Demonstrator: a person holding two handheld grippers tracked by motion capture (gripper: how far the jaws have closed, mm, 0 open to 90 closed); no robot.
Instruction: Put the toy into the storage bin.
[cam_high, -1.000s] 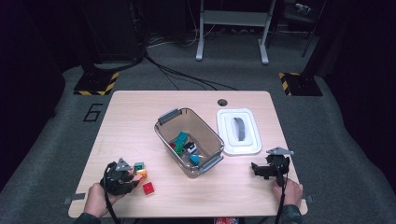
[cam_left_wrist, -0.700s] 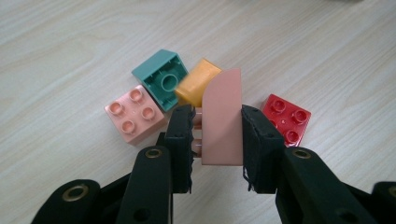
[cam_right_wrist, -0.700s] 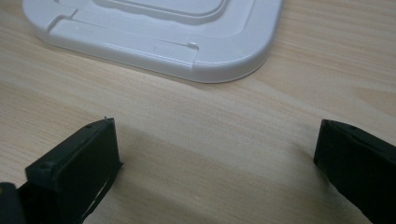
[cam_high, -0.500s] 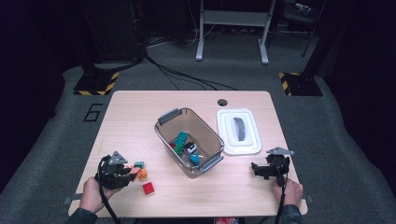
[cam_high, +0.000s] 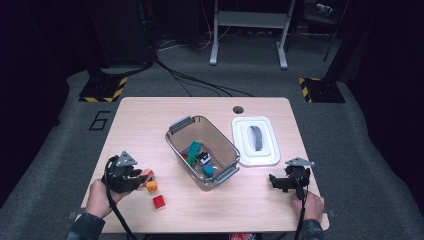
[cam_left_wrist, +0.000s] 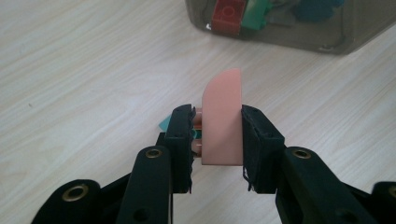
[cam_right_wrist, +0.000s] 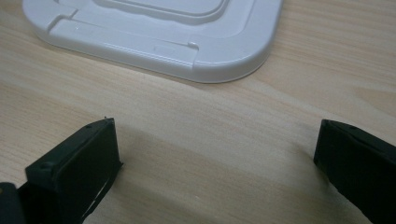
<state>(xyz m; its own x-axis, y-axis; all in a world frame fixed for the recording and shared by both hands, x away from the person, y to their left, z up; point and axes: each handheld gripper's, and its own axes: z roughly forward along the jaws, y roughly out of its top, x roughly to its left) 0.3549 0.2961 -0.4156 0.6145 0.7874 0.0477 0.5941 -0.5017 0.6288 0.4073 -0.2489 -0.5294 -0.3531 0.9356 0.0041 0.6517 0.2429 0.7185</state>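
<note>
Salmon-pink plastic sits clamped in the left gripper (cam_left_wrist: 217, 140): a curved-top pink block (cam_left_wrist: 223, 119) held upright between both black pads, which press on its flat sides, above the pale wooden table (cam_high: 150, 120) at its near-left corner. In the high view that left gripper (cam_high: 142, 177) hangs just beside an orange block (cam_high: 151, 186), with a red block (cam_high: 159, 201) lying a little nearer on the wood. A clear plastic bin (cam_high: 176, 145) stands at the table's centre, angled, with red, green, teal and black-and-white pieces inside. To its right lies a white lid (cam_high: 270, 159), flat on the table. At the near-right corner the right gripper (cam_high: 280, 182) rests low over bare wood, its jaws spread wide with nothing between them; the right gripper view shows the lid's rounded corner (cam_right_wrist: 233, 60) just beyond them.
</note>
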